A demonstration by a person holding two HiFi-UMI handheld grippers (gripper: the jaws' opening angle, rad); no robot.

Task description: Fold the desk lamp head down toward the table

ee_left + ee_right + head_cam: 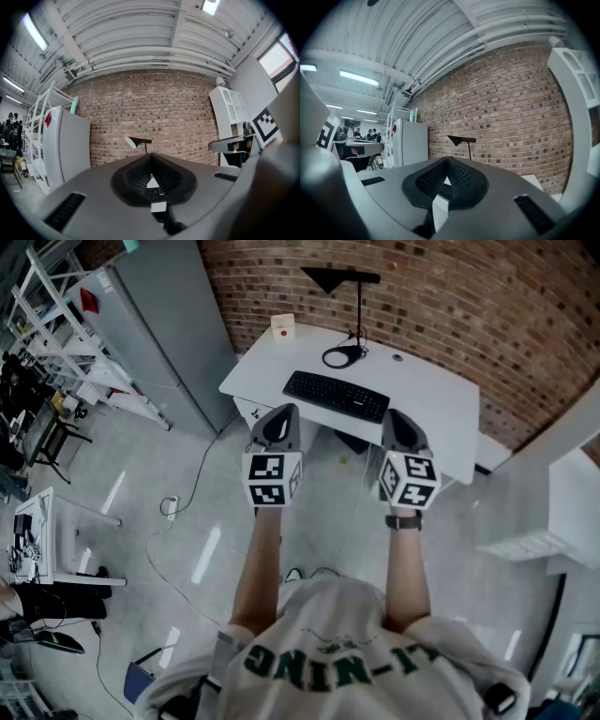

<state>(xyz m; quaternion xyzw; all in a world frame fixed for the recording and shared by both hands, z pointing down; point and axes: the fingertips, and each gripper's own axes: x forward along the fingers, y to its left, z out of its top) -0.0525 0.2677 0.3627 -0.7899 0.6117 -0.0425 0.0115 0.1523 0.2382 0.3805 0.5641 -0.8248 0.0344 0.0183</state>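
Lamp stem [146, 149] — cut off by left tool [151, 160]

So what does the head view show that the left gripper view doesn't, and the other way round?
Only the head view: the person's forearms, the dark wristband on the right one, and the small white box on the white desk. Only the left gripper view: the ceiling pipes and ceiling lights. Both: the black desk lamp, its head raised, the brick wall behind it and the grey cabinet.

Black lamp [330, 279], white desk [431, 390], red-brown brick wall [469, 306]
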